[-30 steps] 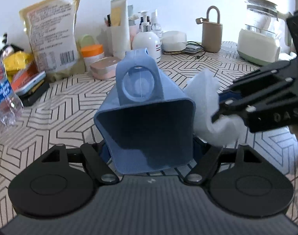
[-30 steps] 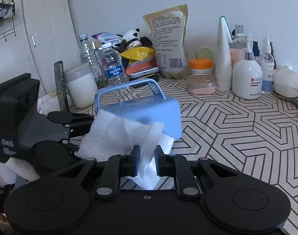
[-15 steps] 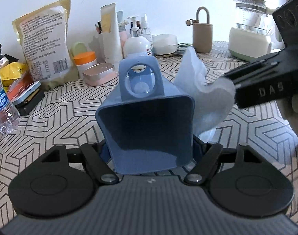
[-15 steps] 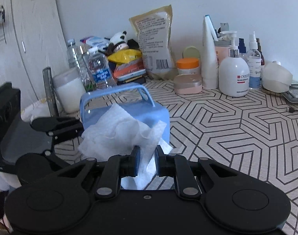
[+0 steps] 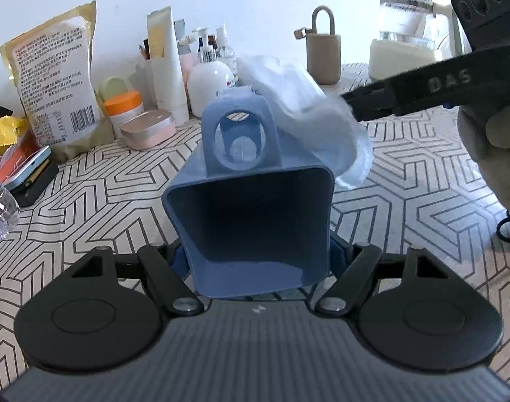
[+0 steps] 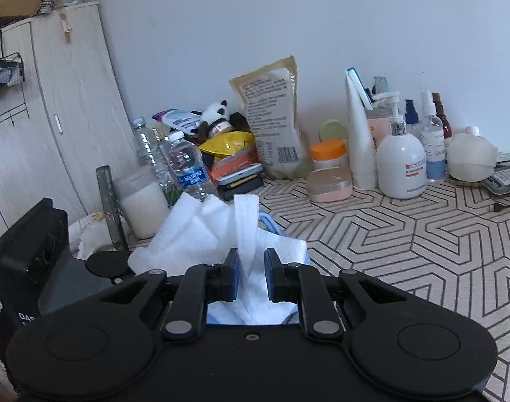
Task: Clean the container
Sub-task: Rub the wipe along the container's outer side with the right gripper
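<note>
Blue plastic fills the left wrist view: the container (image 5: 251, 214) lies on its side, open mouth toward the camera, its handle (image 5: 240, 140) on the upper side, and the left gripper (image 5: 258, 261) is pinched on it at the near end, one finger on each side wall. It is held above the patterned table (image 5: 405, 174). The right gripper (image 6: 251, 276) has its blue-padded fingers drawn close together on a fold of white wipe (image 6: 221, 234), which bunches up ahead of them and covers most of the container below, only a sliver of blue (image 6: 271, 226) showing. From the left wrist the wipe (image 5: 305, 114) is pressed on the container's upper right side, beside the handle, and the right tool's arm reads "DAS" (image 5: 451, 78). A gloved hand (image 5: 489, 147) grips that tool. Legible writing elsewhere is scarce: the water bottle (image 6: 188, 171) label looks like "AQUAFINA", the white pump bottle (image 6: 400, 164) carries red lettering too small to read, and the tall pouch (image 6: 271, 117) bears fine print and a barcode.
</note>
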Demonstrator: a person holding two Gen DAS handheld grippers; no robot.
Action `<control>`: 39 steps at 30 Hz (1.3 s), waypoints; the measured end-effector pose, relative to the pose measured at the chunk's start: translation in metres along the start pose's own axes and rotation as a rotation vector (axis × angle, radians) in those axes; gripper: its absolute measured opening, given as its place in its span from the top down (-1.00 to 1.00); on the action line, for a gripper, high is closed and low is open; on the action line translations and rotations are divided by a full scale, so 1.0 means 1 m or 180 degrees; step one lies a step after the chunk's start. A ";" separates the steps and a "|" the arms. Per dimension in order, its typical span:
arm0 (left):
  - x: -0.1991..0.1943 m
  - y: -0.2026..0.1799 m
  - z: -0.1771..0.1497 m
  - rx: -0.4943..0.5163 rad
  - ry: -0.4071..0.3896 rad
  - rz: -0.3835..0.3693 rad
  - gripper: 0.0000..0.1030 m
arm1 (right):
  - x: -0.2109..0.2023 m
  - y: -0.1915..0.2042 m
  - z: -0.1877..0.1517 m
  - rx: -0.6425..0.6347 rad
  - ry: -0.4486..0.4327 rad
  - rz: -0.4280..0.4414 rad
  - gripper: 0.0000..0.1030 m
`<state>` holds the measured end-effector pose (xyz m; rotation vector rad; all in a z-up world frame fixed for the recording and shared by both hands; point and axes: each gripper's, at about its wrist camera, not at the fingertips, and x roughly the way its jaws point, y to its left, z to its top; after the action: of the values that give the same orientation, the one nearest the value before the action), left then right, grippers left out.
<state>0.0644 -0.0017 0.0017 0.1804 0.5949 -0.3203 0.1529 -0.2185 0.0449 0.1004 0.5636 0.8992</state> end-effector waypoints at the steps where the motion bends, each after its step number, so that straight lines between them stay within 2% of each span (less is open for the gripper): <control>1: 0.000 -0.001 0.000 0.0012 0.0007 0.0002 -0.47 | 0.001 -0.003 -0.001 0.0010 0.0040 -0.0096 0.65; 4: 0.000 -0.001 0.000 0.0014 0.0018 0.0018 -0.47 | 0.010 -0.010 -0.004 0.0031 0.0206 -0.0348 0.65; 7: 0.003 0.005 0.001 -0.0111 0.0092 0.0008 -0.50 | 0.021 -0.009 -0.009 0.0017 0.0352 -0.0388 0.65; 9: 0.004 0.009 0.001 -0.0194 0.0121 0.0002 -0.52 | 0.026 -0.006 -0.012 -0.0016 0.0435 -0.0321 0.65; 13: 0.006 0.013 0.001 -0.0303 0.0152 0.0007 -0.78 | 0.029 0.002 -0.015 -0.0063 0.0509 -0.0138 0.64; 16: 0.005 0.015 0.001 -0.0365 0.0136 0.0028 -0.83 | 0.029 0.004 -0.015 -0.0025 0.0525 0.0017 0.64; 18: 0.003 0.021 0.000 -0.0479 0.0088 -0.0066 -0.85 | 0.029 0.005 -0.015 0.0017 0.0532 0.0112 0.64; 19: 0.004 0.023 0.000 -0.0515 0.0085 -0.0099 -0.84 | 0.028 0.005 -0.015 0.0038 0.0535 0.0159 0.64; 20: 0.004 0.025 0.000 -0.0550 0.0081 -0.0129 -0.75 | 0.028 0.004 -0.015 0.0082 0.0526 0.0202 0.64; 22: 0.004 0.027 0.000 -0.0565 0.0047 -0.0078 -0.44 | 0.025 0.001 -0.013 0.0165 0.0469 0.0254 0.64; 25: 0.003 0.030 -0.001 -0.0619 0.0009 -0.0075 -0.44 | 0.017 0.002 -0.010 0.0168 0.0324 0.0262 0.64; 29: 0.002 0.028 -0.001 -0.0588 0.0006 -0.0071 -0.44 | 0.012 -0.002 -0.008 0.0307 0.0224 0.0493 0.64; 39: 0.003 0.028 0.000 -0.0584 0.0039 -0.0108 -0.46 | 0.019 -0.017 -0.010 0.0539 0.0320 0.0361 0.63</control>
<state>0.0766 0.0234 0.0018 -0.0044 0.6364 -0.2959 0.1689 -0.2158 0.0231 0.2434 0.7335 0.9696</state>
